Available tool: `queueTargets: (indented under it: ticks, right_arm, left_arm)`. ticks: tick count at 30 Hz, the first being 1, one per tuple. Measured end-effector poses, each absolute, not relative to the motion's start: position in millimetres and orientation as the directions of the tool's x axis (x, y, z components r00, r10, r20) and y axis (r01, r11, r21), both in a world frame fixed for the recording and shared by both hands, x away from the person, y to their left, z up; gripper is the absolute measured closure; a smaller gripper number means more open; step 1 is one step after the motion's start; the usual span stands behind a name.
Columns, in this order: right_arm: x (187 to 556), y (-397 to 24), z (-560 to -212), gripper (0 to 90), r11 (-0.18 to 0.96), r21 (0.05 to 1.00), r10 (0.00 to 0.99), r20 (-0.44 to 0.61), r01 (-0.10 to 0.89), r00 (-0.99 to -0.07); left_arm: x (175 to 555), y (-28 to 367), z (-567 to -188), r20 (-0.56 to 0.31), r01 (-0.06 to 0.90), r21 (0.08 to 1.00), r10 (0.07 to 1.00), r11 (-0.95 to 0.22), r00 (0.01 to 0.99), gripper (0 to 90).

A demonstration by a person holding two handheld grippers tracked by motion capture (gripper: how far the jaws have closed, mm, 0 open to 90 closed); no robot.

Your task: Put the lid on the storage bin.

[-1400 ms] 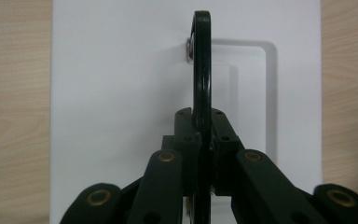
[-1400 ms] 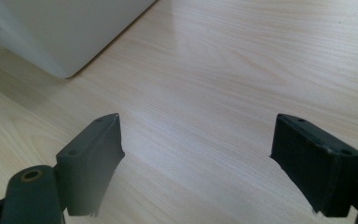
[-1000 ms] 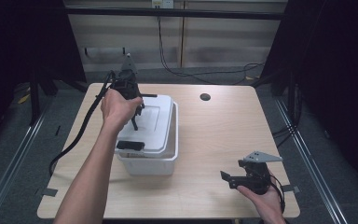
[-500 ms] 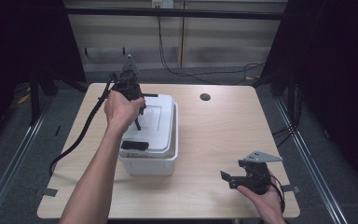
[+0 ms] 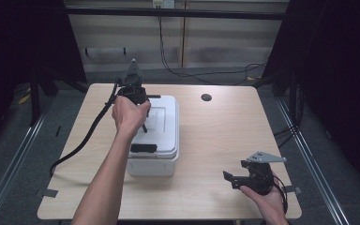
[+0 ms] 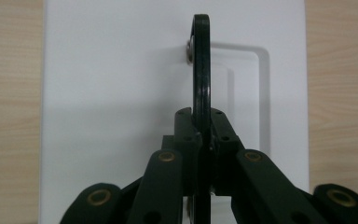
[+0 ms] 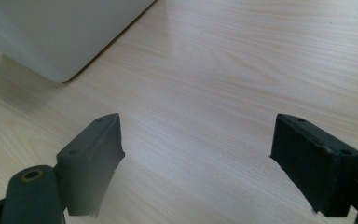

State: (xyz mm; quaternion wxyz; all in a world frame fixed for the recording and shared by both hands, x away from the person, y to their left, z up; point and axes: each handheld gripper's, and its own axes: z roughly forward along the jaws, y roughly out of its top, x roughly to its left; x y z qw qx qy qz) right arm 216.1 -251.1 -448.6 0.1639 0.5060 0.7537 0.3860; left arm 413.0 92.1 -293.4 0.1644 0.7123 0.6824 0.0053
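Note:
A white lidded box (image 5: 164,140) stands on the left half of the wooden table (image 5: 225,136). A thin black handle (image 6: 201,70) rises upright from the lid's recessed middle. My left gripper (image 5: 142,123) points down over the lid and is shut on this handle; in the left gripper view the gripper (image 6: 201,133) has both pads pressed flat against the handle's sides. My right gripper (image 5: 228,179) rests low at the table's front right, held in a hand, with its jaws pointing left. In the right gripper view the gripper (image 7: 198,140) stands open over bare wood, and a corner of the box (image 7: 51,32) lies beyond it.
A black latch (image 5: 143,148) sits at the lid's near edge. The left gripper's thick cable (image 5: 82,140) trails off the table's left side. A small dark round hole (image 5: 206,97) marks the table's far middle. Dark curtains and floor rails flank the table.
The left hand has shifted very slightly over the lid, still shut on the handle. The box and the right gripper have kept still.

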Motion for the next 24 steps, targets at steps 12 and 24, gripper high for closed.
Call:
queueTargets:
  ticks: [12, 24]
  right_arm:
    - [217, -250, -449, 16.0, 0.198, 0.748, 0.886, 0.139, 0.633, -0.442]
    - [217, -250, -449, 16.0, 0.196, 0.748, 0.887, 0.140, 0.634, -0.440]
  left_arm:
    - [411, 82, -305, -0.202, 0.973, 0.229, 0.977, -0.022, 0.070, 84.6]
    - [409, 83, -305, -0.204, 0.977, 0.213, 0.977, -0.015, 0.059, 84.5]
